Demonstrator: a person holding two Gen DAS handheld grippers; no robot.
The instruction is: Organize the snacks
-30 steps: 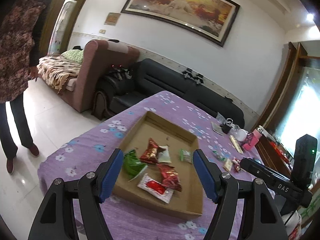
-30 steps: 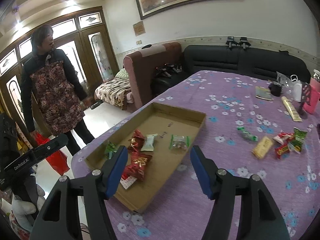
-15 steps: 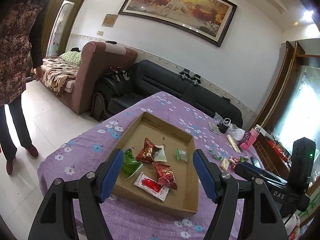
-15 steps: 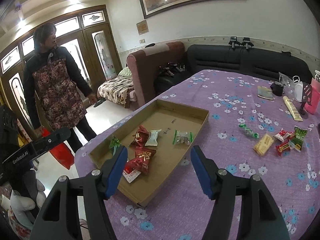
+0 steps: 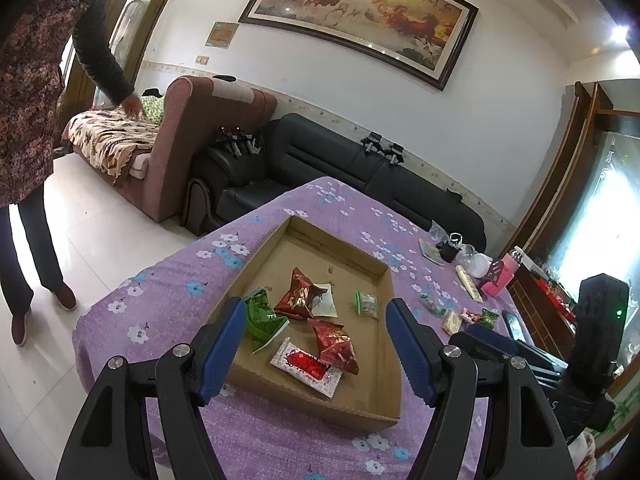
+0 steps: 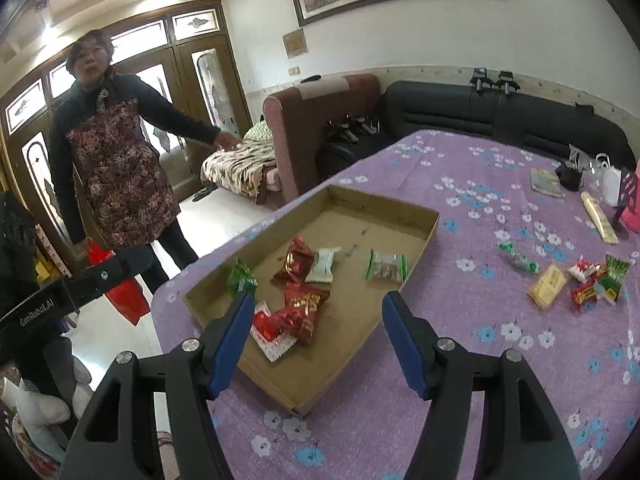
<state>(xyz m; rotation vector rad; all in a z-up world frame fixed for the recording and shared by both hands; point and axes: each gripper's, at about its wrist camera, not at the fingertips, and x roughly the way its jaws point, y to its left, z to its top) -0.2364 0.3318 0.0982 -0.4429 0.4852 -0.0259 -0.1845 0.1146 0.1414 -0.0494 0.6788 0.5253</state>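
A shallow cardboard tray (image 5: pixel 384 396) (image 6: pixel 430 216) lies on the purple flowered tablecloth and holds several snack packets: two red ones (image 5: pixel 298 294) (image 6: pixel 308 308), a green one (image 5: pixel 260 314), a white one (image 6: pixel 323 266), a clear green-edged one (image 6: pixel 386 266) and a red-and-white one (image 5: pixel 306 366). More snacks lie loose on the cloth to the right: a green candy (image 6: pixel 518 258), a yellow bar (image 6: pixel 548 286), and red and green packets (image 6: pixel 596 280). My left gripper (image 5: pixel 316 344) and right gripper (image 6: pixel 318 332) are both open and empty, held above the tray's near end.
A woman in a floral apron (image 6: pixel 116 160) stands on the floor left of the table. A black sofa (image 5: pixel 360 176) and a brown armchair (image 5: pixel 192 136) stand behind. A cup, a pink box and other small items (image 5: pixel 488 272) sit at the table's far right.
Both grippers have pulled back and up a little, so the tray looks smaller. The woman has raised her arm toward the armchair. Nothing on the table has moved.
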